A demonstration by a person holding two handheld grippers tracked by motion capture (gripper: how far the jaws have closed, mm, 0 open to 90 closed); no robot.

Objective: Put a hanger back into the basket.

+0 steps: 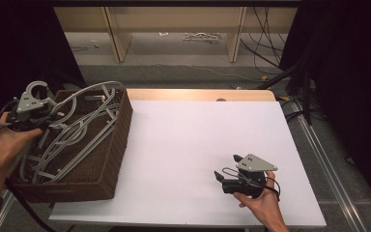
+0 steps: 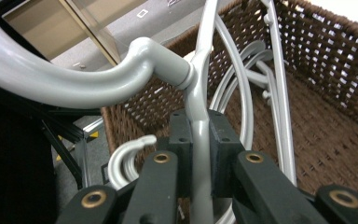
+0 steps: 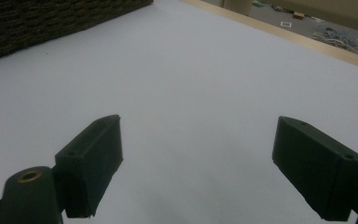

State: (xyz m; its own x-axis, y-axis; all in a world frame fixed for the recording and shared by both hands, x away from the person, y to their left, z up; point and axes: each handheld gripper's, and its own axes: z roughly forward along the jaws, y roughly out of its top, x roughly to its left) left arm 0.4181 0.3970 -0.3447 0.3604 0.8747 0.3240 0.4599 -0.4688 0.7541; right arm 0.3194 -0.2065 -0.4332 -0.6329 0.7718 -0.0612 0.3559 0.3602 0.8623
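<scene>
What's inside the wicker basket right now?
The wicker basket holds a tangled pile of grey hangers. The left gripper is shut on one hanger's neck, just below its hook. The pile covers much of the basket floor, hiding anything beneath it.

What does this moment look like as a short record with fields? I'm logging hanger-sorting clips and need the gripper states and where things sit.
left gripper: shut on a grey hanger, clamped on the neck just below the hook
hanger position: partly over the basket, hook past its left rim
basket: brown wicker, at the table's left edge, holding more grey hangers
right gripper: open, nothing between the jaws, low over the white table
right gripper place: near the table's front right, apart from the basket
</scene>
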